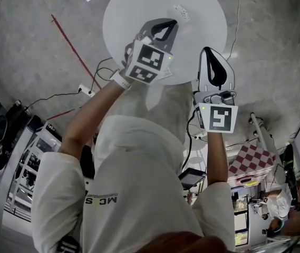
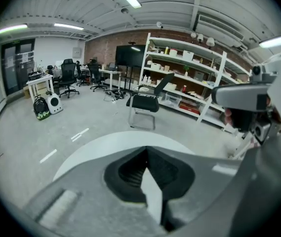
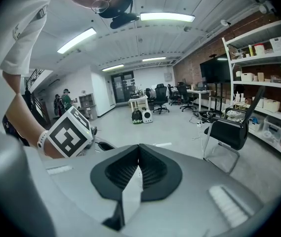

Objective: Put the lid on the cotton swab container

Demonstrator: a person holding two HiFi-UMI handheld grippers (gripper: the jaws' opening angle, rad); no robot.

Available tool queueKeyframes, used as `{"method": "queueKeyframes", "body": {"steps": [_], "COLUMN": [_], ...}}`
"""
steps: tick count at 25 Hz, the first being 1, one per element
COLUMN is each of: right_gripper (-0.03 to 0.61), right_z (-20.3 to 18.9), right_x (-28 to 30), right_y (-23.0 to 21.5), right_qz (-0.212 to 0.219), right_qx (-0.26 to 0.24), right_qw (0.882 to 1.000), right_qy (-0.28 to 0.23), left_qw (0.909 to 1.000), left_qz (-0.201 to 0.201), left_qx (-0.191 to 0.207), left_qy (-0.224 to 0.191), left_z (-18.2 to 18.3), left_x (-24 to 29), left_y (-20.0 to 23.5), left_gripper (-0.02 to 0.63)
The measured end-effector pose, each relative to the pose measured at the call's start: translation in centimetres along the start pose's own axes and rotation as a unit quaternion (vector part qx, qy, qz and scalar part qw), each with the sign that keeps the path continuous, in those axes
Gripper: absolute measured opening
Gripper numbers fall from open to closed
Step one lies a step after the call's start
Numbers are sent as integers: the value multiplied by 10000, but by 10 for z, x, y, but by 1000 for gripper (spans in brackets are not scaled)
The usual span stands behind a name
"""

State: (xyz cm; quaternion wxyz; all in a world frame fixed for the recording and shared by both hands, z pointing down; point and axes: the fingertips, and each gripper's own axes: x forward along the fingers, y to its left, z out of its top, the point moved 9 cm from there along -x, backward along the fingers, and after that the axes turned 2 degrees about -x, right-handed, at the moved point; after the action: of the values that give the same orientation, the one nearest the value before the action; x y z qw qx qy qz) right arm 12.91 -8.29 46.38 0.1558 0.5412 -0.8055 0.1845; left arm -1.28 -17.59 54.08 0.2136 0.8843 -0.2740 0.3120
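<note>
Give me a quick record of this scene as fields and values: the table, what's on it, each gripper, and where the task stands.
Surface: round white table on a grey concrete floor
On the table: one small pale object, too small to identify
Left gripper: jaws together, nothing between them, held over the table
Right gripper: jaws together, nothing between them, held near the table's edge
Task state: no lid or swab container can be made out; neither gripper holds anything
</note>
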Motion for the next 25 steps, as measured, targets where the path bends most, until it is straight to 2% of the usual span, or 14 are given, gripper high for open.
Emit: {"method": "queueKeyframes", "body": {"steps": [6, 16, 25], "right_gripper": [-12, -12, -12], "right_z": [-12, -23, -32], "right_x": [-1, -6, -14], "right_y": [-9, -6, -14], "right_qz": [10, 44, -21], "right_qx": [77, 145, 222], "right_qw": [10000, 9999, 9997], "right_qy": [25, 80, 42], "left_qw": [9999, 10000, 9999], "left_qz": [38, 58, 160], "left_qx": [6, 34, 6], "left_qy": [153, -13, 61], "left_z": [-11, -9, -13], "left_x": [26, 41, 59], "left_y": [1, -1, -5], "left_gripper": [0, 1, 0]}}
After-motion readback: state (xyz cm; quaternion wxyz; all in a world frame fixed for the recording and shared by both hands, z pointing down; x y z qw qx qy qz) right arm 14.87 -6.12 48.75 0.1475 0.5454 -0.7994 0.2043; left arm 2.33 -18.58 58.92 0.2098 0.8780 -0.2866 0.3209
